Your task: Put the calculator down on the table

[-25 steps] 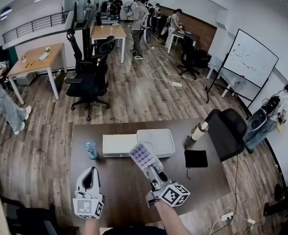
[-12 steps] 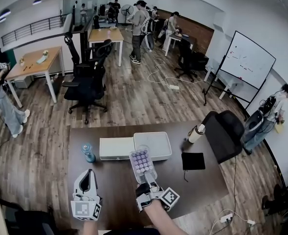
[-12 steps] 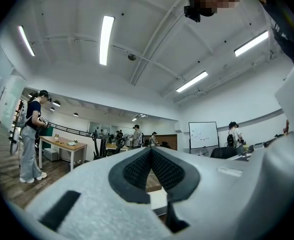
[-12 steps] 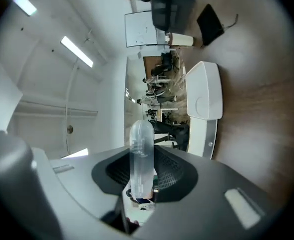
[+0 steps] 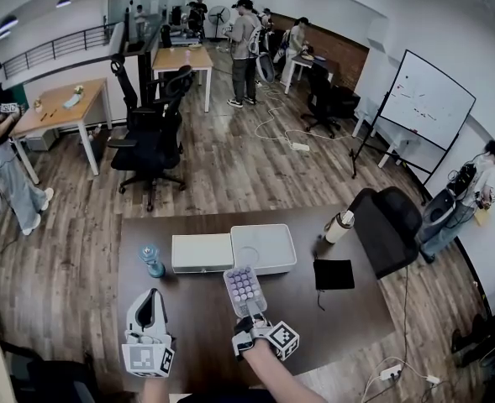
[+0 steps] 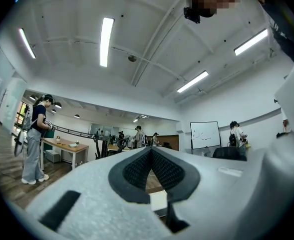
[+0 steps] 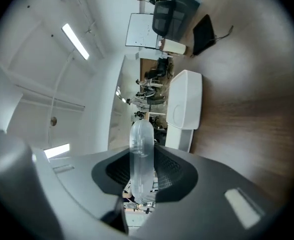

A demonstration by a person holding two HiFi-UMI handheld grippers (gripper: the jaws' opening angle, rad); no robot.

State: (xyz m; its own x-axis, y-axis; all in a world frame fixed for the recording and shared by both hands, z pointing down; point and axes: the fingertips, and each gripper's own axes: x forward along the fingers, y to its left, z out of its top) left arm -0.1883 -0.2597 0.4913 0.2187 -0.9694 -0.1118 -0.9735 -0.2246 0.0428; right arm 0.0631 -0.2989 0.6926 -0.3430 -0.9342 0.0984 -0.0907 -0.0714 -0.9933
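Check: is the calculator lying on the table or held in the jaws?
Held. The right gripper has its jaws clamped on the calculator, seen edge-on between them. Whether it touches the table yet, cannot tell.

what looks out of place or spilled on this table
Nothing stands out: no spill or damage. The calculator is face up, clamped in the right gripper over the table, and the bottle stands upright.

A blue bottle stands near a white box; black pad apart.

Calculator key labels too small to read.
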